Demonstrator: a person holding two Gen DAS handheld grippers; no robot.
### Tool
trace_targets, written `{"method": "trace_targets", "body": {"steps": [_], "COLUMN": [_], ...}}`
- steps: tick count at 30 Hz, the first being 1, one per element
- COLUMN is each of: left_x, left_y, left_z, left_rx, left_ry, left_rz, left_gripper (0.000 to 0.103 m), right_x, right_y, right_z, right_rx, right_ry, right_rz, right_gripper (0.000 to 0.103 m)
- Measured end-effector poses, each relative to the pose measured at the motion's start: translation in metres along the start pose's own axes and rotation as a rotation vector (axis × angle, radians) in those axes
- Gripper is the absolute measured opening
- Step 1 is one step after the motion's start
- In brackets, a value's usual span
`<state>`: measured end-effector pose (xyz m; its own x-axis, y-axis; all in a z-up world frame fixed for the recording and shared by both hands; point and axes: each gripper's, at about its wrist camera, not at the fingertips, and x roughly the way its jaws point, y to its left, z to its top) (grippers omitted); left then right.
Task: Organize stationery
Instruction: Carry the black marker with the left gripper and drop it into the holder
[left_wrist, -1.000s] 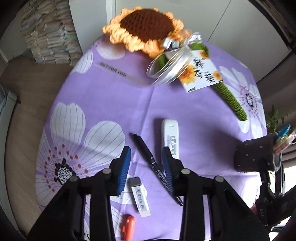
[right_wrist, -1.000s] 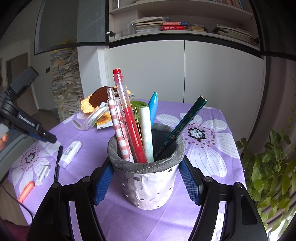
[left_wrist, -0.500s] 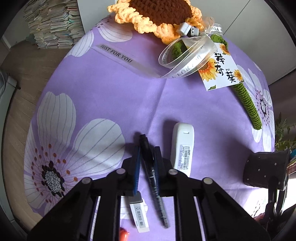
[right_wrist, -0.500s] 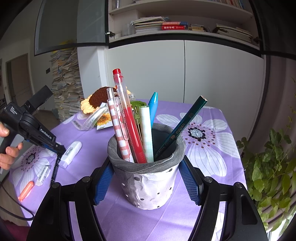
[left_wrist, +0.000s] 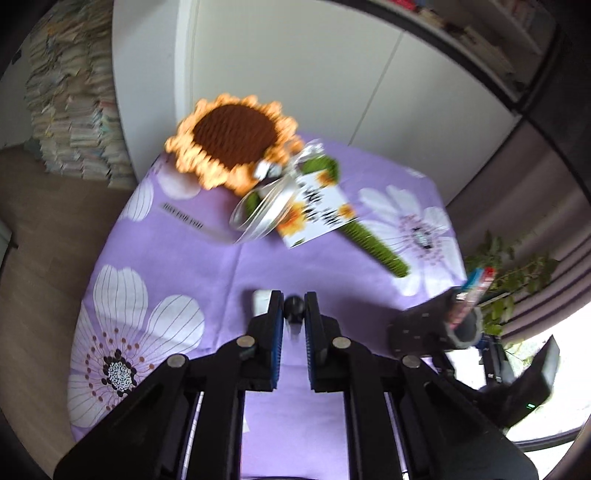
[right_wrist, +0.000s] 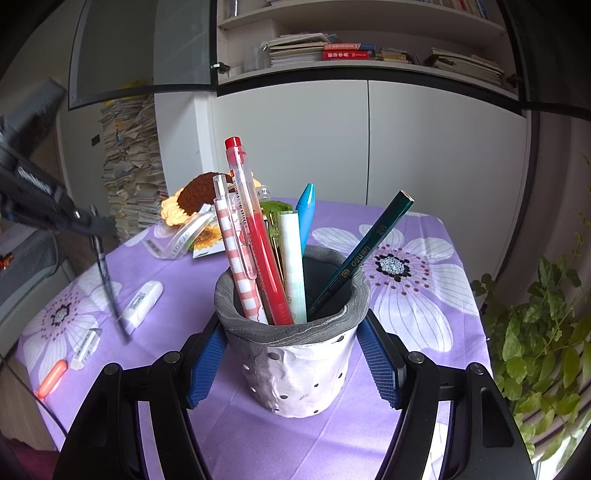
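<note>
While left claw (left_wrist: 294, 314) grips black pen (right_wrist: 107, 284) clear above tablecloth (right_wrist: 424, 332), right claw (right_wrist: 291, 354) clamps pen holder (right_wrist: 295, 365)

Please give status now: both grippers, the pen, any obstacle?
Left gripper shut on black pen, clear of the tablecloth. Right gripper shut on pen holder. Holder already crowded; red pen and green pencil may obstruct insertion.

Your left gripper (left_wrist: 294, 312) is clamped on the black pen (left_wrist: 294, 305), held clear above the table and tilted downward; from the right wrist view it hangs at far left, blurred. Your right gripper (right_wrist: 291, 350) sits low and near, its jaws pressed against both sides of the pen cup (right_wrist: 295, 354).
</note>
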<state>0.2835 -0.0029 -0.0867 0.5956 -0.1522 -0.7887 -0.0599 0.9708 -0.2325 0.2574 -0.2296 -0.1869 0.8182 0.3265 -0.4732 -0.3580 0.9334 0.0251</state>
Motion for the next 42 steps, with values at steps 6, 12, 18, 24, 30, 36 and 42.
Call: {"method": "trace_targets", "body": {"steps": [6, 12, 18, 24, 30, 36, 42], "left_x": [-0.037, -0.07, -0.076, -0.048, -0.024, -0.013, -0.003], "left_y": [-0.043, -0.08, -0.114, -0.14, -0.155, -0.158, -0.166], "left_z": [0.002, 0.007, 0.01, 0.009, 0.004, -0.001, -0.009], "left_rx": [0.103, 0.184, 0.243, 0.297, 0.35, 0.376, 0.425], "left_ry": [-0.071, -0.148, -0.182, -0.136, -0.108, -0.067, -0.083], "left_rz": [-0.104, -0.187, -0.277, -0.293, -0.256, -0.257, -0.239], "left_gripper": [0.009, 0.009, 0.009, 0.009, 0.009, 0.009, 0.009], "right_x": [0.0, 0.0, 0.001, 0.001, 0.001, 0.001, 0.001], "right_y": [0.0, 0.0, 0.0, 0.0, 0.0, 0.0, 0.0], "right_z": [0.0, 0.0, 0.0, 0.0, 0.0, 0.0, 0.0], "right_rx": [-0.002, -0.002, 0.001, 0.001, 0.001, 0.0, 0.0], "right_ry": [0.0, 0.001, 0.0, 0.0, 0.0, 0.0, 0.001], "right_rz": [-0.002, -0.002, 0.0, 0.0, 0.0, 0.0, 0.0], "right_gripper": [0.071, 0.071, 0.071, 0.071, 0.071, 0.071, 0.071]}}
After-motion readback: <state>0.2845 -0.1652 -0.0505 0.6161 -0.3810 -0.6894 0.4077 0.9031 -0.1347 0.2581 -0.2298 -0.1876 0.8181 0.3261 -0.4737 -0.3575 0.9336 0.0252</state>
